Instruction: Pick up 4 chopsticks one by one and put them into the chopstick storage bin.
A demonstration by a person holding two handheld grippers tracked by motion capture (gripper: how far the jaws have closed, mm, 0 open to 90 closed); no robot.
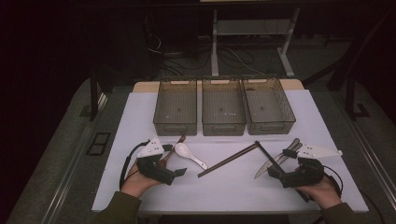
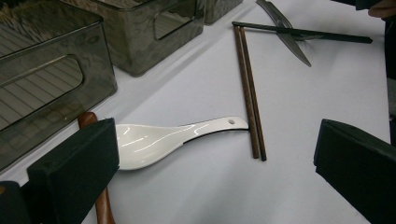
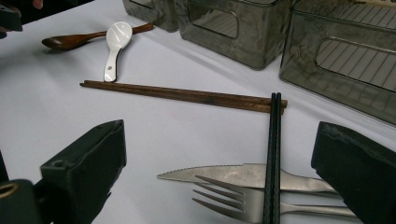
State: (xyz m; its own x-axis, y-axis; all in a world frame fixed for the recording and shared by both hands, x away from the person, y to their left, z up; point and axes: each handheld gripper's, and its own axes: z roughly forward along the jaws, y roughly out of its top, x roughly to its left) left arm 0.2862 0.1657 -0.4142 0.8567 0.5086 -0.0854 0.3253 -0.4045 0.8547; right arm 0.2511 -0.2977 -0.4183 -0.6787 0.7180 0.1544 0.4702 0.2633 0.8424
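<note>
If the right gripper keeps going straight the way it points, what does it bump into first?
Probably the black chopsticks, lying across the knife and fork between the right gripper's open jaws. Depth is hard to judge.

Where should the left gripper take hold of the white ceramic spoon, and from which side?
Probably at the narrow handle of the white ceramic spoon, coming down from above with the left gripper open across its width. The spoon lies flat, and the handle is slimmer than the bowl, yet its end nearly touches the brown wooden chopsticks.
</note>
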